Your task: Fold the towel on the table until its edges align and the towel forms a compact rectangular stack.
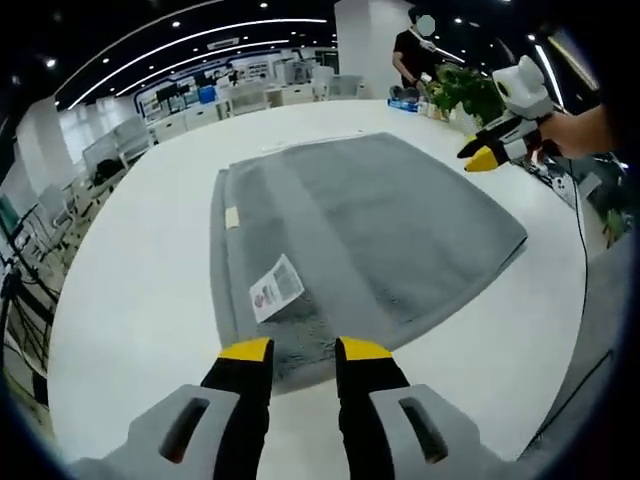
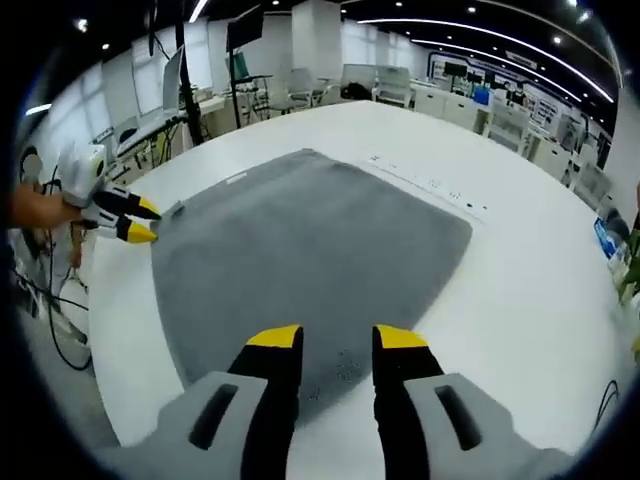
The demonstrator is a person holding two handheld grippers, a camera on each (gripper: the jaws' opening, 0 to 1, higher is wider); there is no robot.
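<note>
On the left side of the left gripper view, the white worktop [image 1: 130, 270] runs out bare toward rows of desks and chairs. The grey towel [image 1: 370, 230] lies spread on it, already doubled once by the look of the layered strip along its left edge, where a small tag and a white care label [image 1: 276, 288] lie face up. The left tool [image 1: 304, 350] sits at the bottom of this view with its yellow-tipped jaws parted, hovering over the near edge of the towel and gripping nothing; whether the tips touch the cloth cannot be told. To the right, the right tool [image 1: 484, 152] shows held in a hand [image 1: 580, 128] above the far right corner of the towel. Beyond it a potted plant [image 1: 465, 92] stands at the worktop's far edge, with a person behind it.

In the right gripper view, the left tool [image 2: 142, 222] appears at the left, its jaws parted just at the towel's corner there. The towel [image 2: 310, 240] fills the middle, flat, with a few small wrinkles. At the bottom the right tool [image 2: 338, 340] is released, its jaws apart over the near edge of the cloth.

Judging from this, the step in hand is the approach to the next fold: both tools stand at opposite ends of the towel, ready to take hold. The next move calls for each tool to drop onto its edge, clench through all layers, then lift and carry that edge across until it meets the opposite one squarely.
</note>
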